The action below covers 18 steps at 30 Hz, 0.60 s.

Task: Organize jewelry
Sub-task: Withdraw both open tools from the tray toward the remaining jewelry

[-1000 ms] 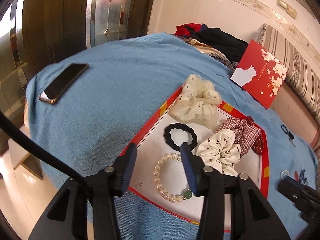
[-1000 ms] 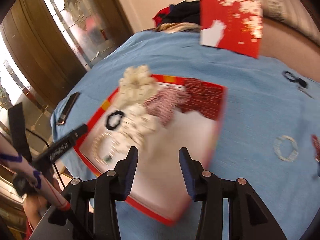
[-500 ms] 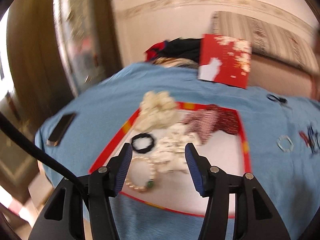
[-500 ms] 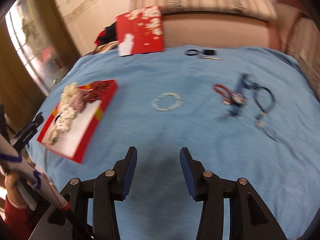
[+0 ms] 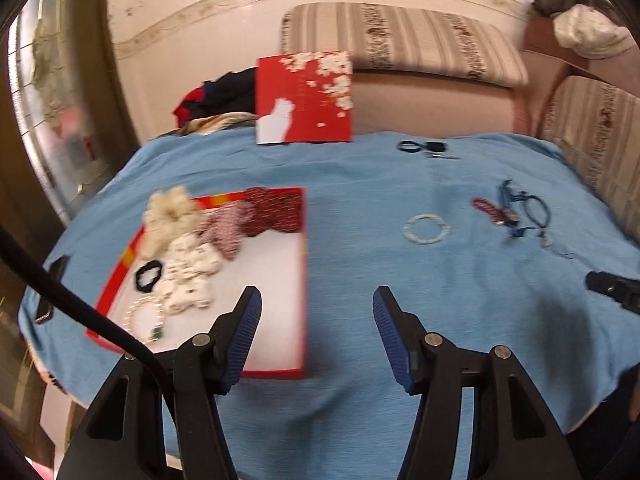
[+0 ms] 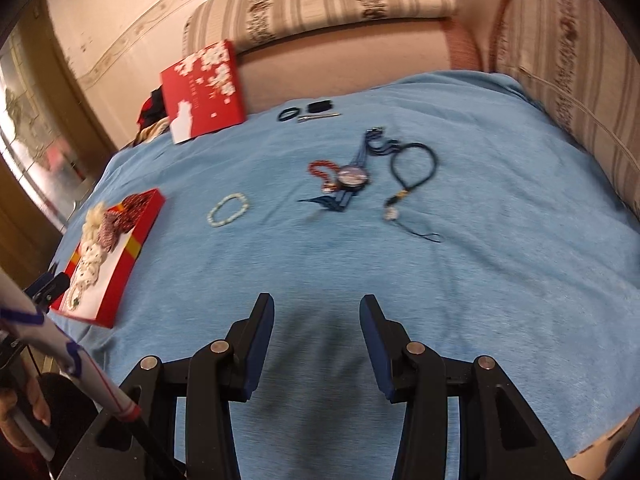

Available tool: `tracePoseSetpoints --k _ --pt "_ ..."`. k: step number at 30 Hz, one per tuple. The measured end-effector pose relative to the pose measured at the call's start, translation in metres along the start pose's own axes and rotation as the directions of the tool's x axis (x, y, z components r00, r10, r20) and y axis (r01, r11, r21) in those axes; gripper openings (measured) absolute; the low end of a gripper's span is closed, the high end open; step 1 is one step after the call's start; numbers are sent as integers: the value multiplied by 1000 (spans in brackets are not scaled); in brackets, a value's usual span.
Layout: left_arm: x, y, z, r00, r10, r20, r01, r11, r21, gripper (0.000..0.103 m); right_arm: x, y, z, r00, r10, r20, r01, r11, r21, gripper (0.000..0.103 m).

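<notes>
Both claws wide apart and carrying nothing, left gripper [image 5: 316, 312] by the red box [image 5: 302, 280], right gripper [image 6: 316, 320] over bare blue cloth [image 6: 480, 280]; looks like between picks; next probably the pale bracelet [image 6: 228, 209], loose mid-cloth; needs a low, centred reach

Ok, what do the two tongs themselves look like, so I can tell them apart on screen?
The two look alike: black angular frames, silver pivot screws, blue ribbed pads. The left tongs have a black cable crossing their view; a white sleeve with blue and red markings shows beside the right tongs.
</notes>
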<state>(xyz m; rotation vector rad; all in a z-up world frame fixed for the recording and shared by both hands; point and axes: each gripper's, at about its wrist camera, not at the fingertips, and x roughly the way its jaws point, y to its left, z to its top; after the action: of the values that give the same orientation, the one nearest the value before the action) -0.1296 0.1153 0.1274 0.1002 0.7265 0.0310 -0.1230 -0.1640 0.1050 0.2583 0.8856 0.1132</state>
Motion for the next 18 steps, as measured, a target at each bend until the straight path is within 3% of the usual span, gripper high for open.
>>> tracePoseSetpoints --k 11,18 --pt "-1 -36 15 999 -50 -13 50 999 9 58 -2 -26 3 1000 -14 16 13 999 49 49" --pt "17 -43 14 998 -30 -51 31 999 19 59 6 -35 16 1000 -26 5 26 998 65 49"
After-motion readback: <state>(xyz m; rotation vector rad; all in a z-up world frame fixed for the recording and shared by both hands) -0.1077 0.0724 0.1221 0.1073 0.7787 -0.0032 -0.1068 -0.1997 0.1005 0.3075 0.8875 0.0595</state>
